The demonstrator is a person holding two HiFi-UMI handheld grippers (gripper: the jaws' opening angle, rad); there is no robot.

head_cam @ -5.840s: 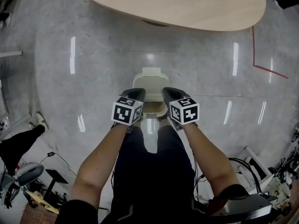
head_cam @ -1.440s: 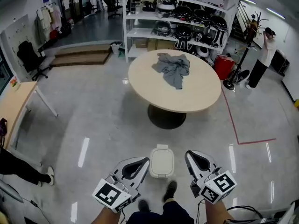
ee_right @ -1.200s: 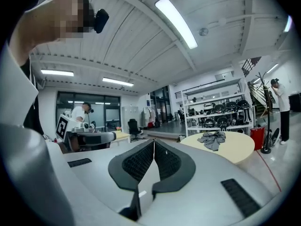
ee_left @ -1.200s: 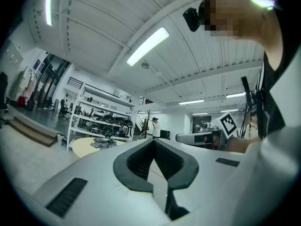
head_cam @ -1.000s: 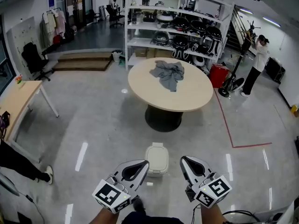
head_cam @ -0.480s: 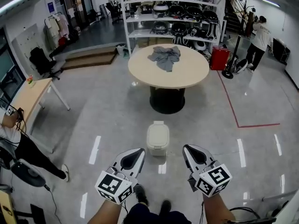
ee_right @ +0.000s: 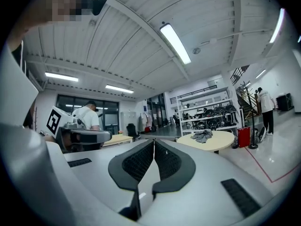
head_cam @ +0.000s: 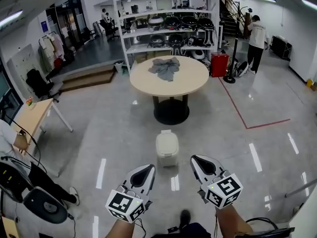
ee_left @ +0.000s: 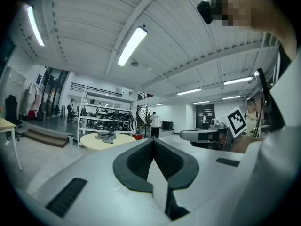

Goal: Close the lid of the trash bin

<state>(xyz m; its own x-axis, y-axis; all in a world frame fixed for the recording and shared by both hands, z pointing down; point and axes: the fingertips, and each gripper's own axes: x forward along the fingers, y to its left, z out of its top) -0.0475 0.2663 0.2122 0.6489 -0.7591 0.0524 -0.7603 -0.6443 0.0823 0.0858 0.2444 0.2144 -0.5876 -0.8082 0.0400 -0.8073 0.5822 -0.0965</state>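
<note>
The cream trash bin (head_cam: 167, 148) stands on the grey floor with its lid down flat, seen in the head view ahead of both grippers. My left gripper (head_cam: 147, 168) is held up near the lower left of the bin, apart from it, its jaws shut with nothing between them. To the bin's lower right hangs my right gripper (head_cam: 195, 158), also shut and empty. Both gripper views look level across the room, so the bin is hidden there; the left gripper (ee_left: 153, 142) and right gripper (ee_right: 154, 142) show jaw tips meeting.
A round beige table (head_cam: 170, 77) with a grey cloth (head_cam: 165, 66) stands beyond the bin. Shelving (head_cam: 166, 29) lines the back wall. A desk (head_cam: 32, 120) and a seated person (head_cam: 15, 152) are at left; another person (head_cam: 256, 36) stands far right. Red floor tape (head_cam: 250, 125) runs at right.
The head view has tilted up from straight down over the open bin to a wide room view. The bin's lid is now down, and I have stepped back from it.
</note>
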